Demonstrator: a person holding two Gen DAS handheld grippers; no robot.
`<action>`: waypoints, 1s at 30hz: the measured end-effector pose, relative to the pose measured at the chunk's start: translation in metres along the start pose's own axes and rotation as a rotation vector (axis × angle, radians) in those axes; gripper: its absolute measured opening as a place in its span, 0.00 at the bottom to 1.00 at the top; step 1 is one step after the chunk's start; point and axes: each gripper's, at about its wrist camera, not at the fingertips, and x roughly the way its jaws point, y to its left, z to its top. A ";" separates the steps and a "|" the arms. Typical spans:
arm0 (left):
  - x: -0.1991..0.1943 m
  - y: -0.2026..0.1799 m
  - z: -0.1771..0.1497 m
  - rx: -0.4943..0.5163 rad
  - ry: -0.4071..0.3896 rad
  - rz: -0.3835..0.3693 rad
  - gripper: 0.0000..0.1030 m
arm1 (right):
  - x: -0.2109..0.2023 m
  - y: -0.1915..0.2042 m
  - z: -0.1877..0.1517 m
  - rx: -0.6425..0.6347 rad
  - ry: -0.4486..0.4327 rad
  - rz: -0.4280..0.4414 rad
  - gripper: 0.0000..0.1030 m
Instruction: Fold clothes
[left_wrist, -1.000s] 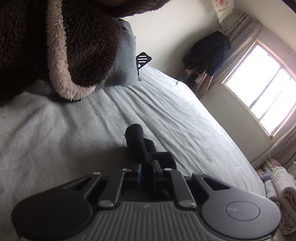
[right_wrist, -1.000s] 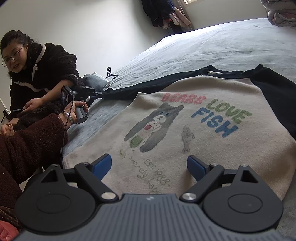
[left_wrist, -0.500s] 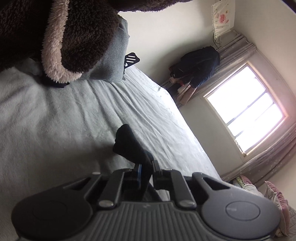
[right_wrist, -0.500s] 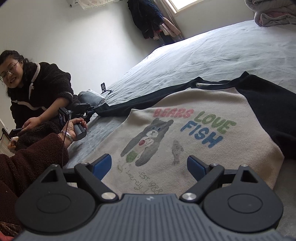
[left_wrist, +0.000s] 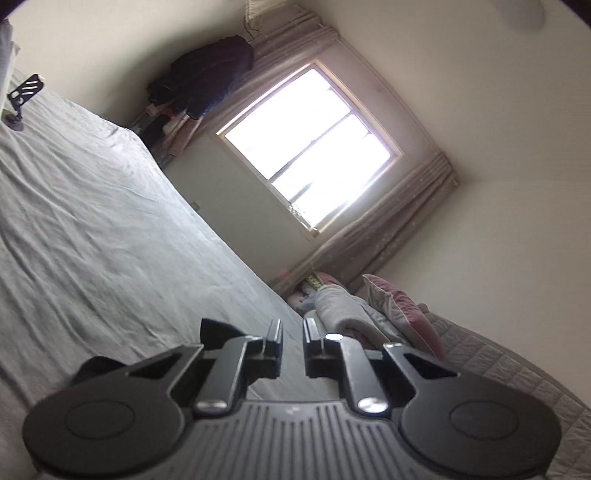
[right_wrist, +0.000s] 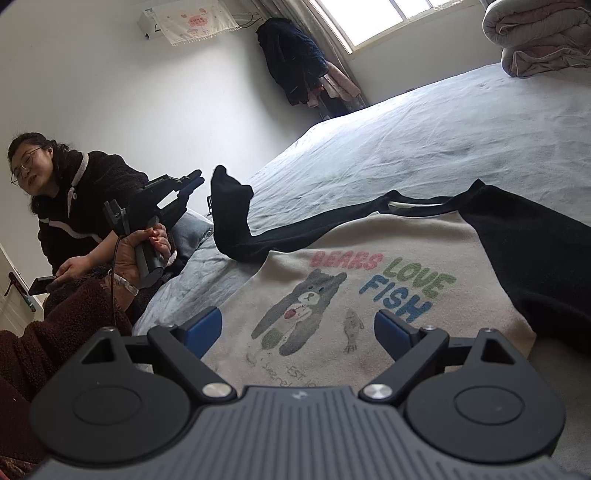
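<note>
One cream sweatshirt (right_wrist: 388, 258) with black sleeves lies mid-frame on the bed (right_wrist: 443, 122), printed "BEARS LOVE FISH". Smaller script beneath is cut off by the right tongs (right_wrist: 297, 328), spread wide with nothing between. Its left-frame sleeve (right_wrist: 231, 206) stands raised beside the nearly closed left tongs (right_wrist: 198, 177); whether they pinch it is unclear.

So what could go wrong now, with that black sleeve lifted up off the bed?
Two things, probably. The sleeve stands raised beside the left tool, but a firm hold isn't visible, so it might drop short and crumple. The right tool hovers open above the sweatshirt, pinning nothing, so a pull could drag it askew.
</note>
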 end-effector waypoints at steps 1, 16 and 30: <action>0.000 -0.013 -0.005 0.028 0.038 -0.049 0.10 | -0.002 -0.001 0.001 0.003 -0.009 0.001 0.89; -0.006 -0.028 -0.067 0.421 0.264 0.381 0.18 | -0.019 -0.006 0.008 0.118 -0.113 0.035 0.93; 0.072 -0.037 -0.113 0.771 0.518 0.436 0.46 | -0.022 -0.015 0.005 0.130 -0.089 0.036 0.93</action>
